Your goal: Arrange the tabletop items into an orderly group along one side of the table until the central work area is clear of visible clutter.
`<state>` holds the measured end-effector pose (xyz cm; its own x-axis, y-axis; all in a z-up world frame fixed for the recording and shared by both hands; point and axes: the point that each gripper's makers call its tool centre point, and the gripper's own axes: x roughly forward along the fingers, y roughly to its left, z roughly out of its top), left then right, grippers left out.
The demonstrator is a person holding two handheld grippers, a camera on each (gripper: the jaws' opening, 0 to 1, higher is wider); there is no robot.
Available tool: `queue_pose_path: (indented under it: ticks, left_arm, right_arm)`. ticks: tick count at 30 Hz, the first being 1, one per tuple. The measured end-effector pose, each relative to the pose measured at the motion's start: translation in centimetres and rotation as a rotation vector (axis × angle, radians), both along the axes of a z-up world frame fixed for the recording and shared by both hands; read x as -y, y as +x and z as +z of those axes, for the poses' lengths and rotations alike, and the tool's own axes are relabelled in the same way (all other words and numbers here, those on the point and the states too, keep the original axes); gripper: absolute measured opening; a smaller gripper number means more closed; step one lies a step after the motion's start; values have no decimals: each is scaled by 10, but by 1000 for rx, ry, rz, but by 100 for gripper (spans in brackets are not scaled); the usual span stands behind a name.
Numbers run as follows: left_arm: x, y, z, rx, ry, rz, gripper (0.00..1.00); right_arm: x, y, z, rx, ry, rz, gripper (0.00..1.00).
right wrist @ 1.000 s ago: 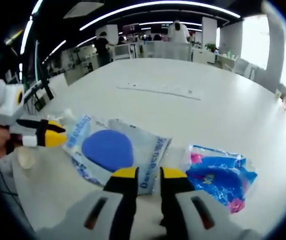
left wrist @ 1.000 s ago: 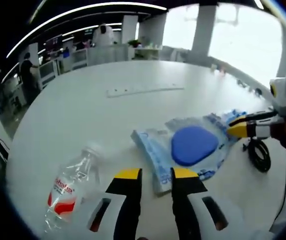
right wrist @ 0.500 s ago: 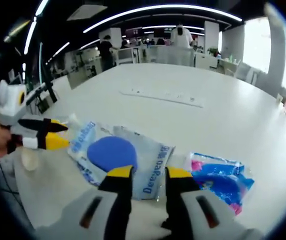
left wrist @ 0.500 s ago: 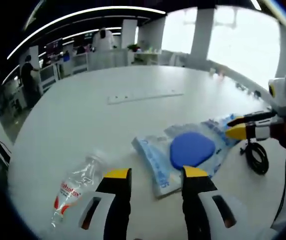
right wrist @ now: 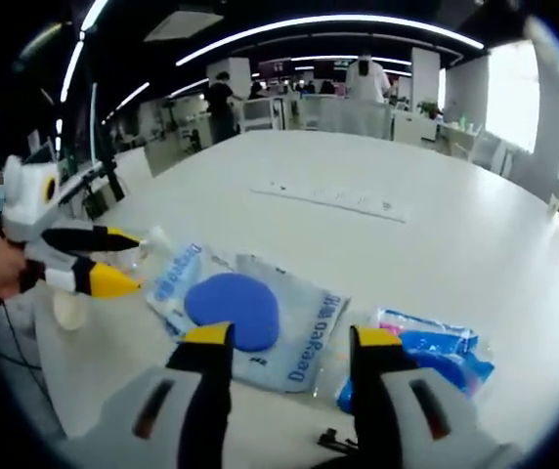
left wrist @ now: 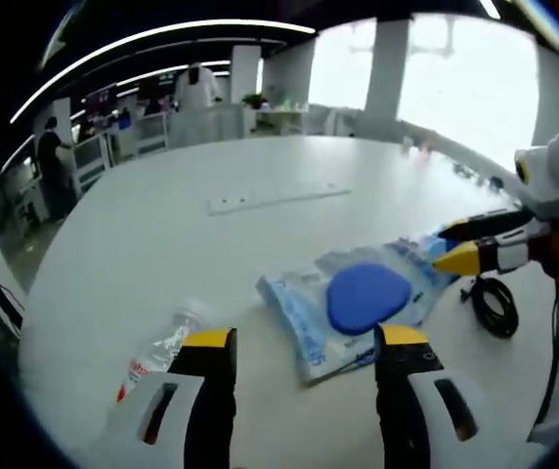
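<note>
Both of your hand-held grippers have spread their jaws since a second ago: the left hand-held gripper (left wrist: pixel 301 344) and right hand-held gripper (right wrist: pixel 289 339) gape empty above the table (left wrist: pixel 162 225). Between them lies the clear packet with a blue pad (left wrist: pixel 365 296). Your plastic bottle (left wrist: pixel 157 350) lies left; a colourful packet (right wrist: pixel 436 354) right; a black cable coil (left wrist: pixel 494 303) sits nearby.

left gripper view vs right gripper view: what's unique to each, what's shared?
Left gripper view alone: a clear water bottle lying on its side and a coiled black cable. Right gripper view alone: a pink-and-blue printed packet. Shared: the clear bag with the blue pad, the white table and its long strip. Both tools are open.
</note>
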<state>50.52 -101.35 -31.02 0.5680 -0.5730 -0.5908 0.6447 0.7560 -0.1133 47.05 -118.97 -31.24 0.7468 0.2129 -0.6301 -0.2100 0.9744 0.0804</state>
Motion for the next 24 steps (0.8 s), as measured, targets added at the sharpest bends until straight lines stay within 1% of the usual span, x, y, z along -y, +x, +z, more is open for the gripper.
queue_pose_path:
  ticks: [6, 8, 12, 16, 24]
  left_arm:
    - [-4, -1, 8, 19, -11, -6, 63]
    - [-6, -2, 12, 25, -12, -5, 63]
    - [-8, -5, 19, 35, -26, -6, 67]
    - [-12, -8, 23, 42, -25, -7, 69]
    - [-24, -15, 39, 61, -49, 1, 72]
  right_arm:
    - [-5, 0, 8, 16, 16, 25, 67]
    - [-6, 0, 10, 17, 25, 30, 73]
    - [-11, 2, 19, 42, 37, 41, 81]
    - [-15, 0, 24, 42, 50, 46, 83]
    - [-20, -4, 36, 60, 61, 52, 84]
